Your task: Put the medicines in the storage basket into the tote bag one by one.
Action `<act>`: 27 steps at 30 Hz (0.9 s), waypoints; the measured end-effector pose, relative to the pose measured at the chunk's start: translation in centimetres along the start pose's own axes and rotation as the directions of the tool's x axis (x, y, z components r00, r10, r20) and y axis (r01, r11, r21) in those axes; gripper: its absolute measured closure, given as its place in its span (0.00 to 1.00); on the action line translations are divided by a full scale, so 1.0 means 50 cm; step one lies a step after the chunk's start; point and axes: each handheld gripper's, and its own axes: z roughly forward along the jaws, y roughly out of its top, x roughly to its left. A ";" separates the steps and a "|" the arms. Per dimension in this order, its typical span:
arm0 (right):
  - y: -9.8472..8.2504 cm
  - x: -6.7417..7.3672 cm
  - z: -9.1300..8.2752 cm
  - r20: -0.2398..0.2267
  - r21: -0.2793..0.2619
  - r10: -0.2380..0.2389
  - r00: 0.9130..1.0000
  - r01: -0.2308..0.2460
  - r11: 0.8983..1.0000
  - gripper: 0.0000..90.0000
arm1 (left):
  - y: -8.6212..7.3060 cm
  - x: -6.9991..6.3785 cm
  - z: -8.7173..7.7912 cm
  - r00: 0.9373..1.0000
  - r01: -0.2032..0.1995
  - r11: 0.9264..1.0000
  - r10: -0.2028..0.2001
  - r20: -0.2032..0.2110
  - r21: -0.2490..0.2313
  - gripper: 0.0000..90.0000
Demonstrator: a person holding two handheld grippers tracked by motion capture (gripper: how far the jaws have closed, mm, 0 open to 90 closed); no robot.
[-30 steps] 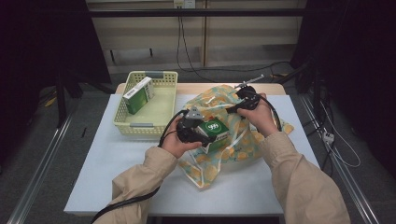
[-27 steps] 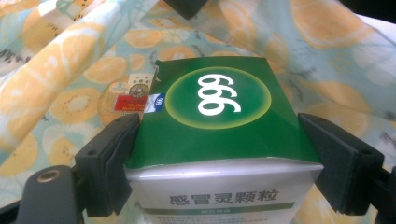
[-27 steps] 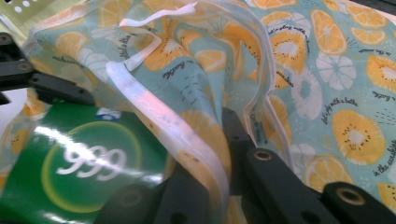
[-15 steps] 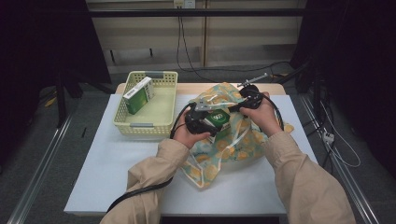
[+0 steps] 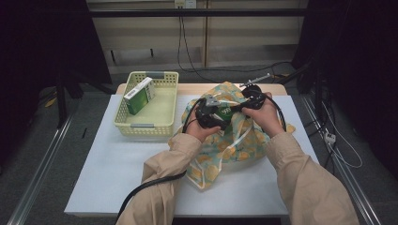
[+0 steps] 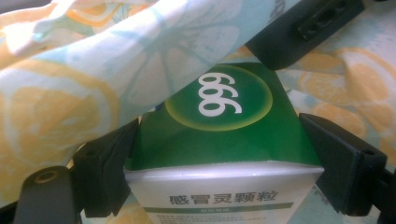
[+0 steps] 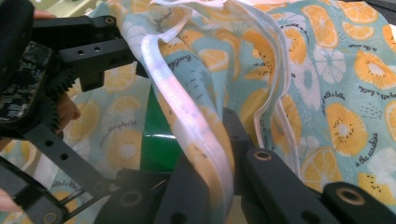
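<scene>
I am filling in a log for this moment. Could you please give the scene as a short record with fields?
left gripper: shut on the green box, at the bag's mouth
right gripper: shut on the bag's rim
bag: cloth with an orange-slice print, lying on the white table
basket: pale yellow, left of the bag, holds a second green box

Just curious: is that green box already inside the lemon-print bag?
Partly in: the green cardboard box, held by the left gripper, has its far end under the lemon-print plastic bag edge.
</scene>
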 end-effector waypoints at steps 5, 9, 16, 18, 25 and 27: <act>-0.003 -0.004 0.001 0.003 0.000 0.003 1.000 -0.003 1.000 1.00 | -0.009 0.006 0.003 1.000 0.015 1.000 -0.015 0.011 0.016 0.16; -0.005 -0.004 0.002 0.004 0.000 0.005 1.000 -0.005 1.000 1.00 | -0.007 0.004 -0.014 1.000 0.011 1.000 -0.012 0.011 0.025 0.15; -0.005 -0.001 0.004 0.006 0.000 0.005 1.000 -0.005 1.000 1.00 | 0.004 0.000 -0.083 0.998 -0.013 0.999 0.010 0.054 0.051 0.12; -0.006 0.001 0.004 0.008 0.003 0.003 1.000 -0.003 1.000 1.00 | 0.000 0.006 -0.102 0.997 0.005 0.998 -0.009 0.079 0.055 0.12; -0.008 0.005 0.004 0.003 0.003 0.003 1.000 -0.003 1.000 1.00 | -0.007 0.036 -0.179 0.995 0.014 0.998 -0.020 0.098 0.062 0.11; -0.008 0.004 0.003 0.004 0.004 0.003 1.000 -0.003 1.000 1.00 | -0.009 0.051 -0.200 0.996 0.013 0.998 -0.019 0.088 0.068 0.11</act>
